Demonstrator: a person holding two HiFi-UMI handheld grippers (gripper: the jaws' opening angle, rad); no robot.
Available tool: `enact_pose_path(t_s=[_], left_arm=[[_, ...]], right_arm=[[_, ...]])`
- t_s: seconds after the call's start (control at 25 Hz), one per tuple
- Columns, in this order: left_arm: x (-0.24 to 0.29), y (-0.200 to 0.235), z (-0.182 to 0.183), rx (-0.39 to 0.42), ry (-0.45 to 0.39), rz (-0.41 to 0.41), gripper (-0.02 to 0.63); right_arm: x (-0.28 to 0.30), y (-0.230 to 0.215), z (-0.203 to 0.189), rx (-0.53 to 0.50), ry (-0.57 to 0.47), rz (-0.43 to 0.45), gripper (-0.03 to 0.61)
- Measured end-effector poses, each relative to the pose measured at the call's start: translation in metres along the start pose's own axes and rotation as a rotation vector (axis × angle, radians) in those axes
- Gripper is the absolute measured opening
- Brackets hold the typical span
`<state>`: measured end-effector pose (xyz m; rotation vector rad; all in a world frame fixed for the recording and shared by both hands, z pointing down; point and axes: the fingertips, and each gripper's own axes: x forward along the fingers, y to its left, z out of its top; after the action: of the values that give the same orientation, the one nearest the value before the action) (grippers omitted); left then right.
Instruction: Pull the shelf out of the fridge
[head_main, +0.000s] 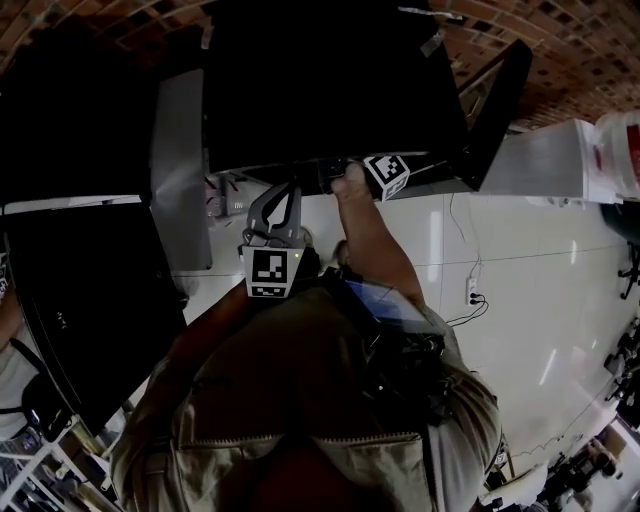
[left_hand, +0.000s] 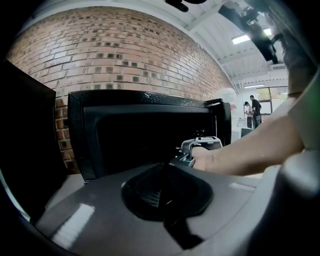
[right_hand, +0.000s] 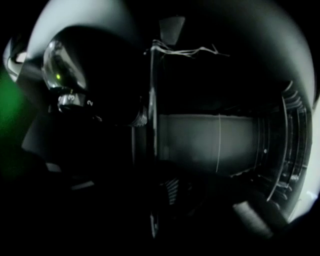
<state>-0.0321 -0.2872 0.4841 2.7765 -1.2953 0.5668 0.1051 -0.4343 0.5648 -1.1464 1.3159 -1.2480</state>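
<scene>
The black fridge (head_main: 330, 80) stands open, its door (head_main: 495, 110) swung out to the right. My right gripper reaches into the dark opening; in the head view only its marker cube (head_main: 388, 174) and the hand show. In the right gripper view the shelf (right_hand: 151, 125) runs as a thin pale edge straight down between the jaws, and my right gripper (right_hand: 159, 200) looks shut on it, though the view is very dark. My left gripper (head_main: 290, 188) hangs in front of the fridge, shut and empty. Its pads (left_hand: 164, 172) meet in the left gripper view.
A second black cabinet (head_main: 90, 300) stands at the left, with a grey panel (head_main: 180, 170) beside the fridge. A cable and power strip (head_main: 472, 292) lie on the pale floor at the right. A brick wall (left_hand: 125, 55) backs the fridge. People (left_hand: 255, 107) stand far off.
</scene>
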Motion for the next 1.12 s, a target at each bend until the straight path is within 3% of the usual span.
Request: enact_pose_path(t_s=[0.68,0.84,1.12], left_arm=[[-0.055,0.017,0.014,-0.067,-0.090,-0.027,0.006],[-0.081,0.002,0.012,-0.079,-0.117,0.004,0.006],[-0.132,-0.014,0.015,-0.081,-0.131,0.151,0.006]], right_arm=[[-0.087,0.036,-0.029,0.032,-0.021,-0.018,0.011],[-0.127,0.041,-0.034,0.043,-0.021,-0.017,0.011],[-0.189,0.055,-0.044,0.067,0.026,-0.022,0.012]])
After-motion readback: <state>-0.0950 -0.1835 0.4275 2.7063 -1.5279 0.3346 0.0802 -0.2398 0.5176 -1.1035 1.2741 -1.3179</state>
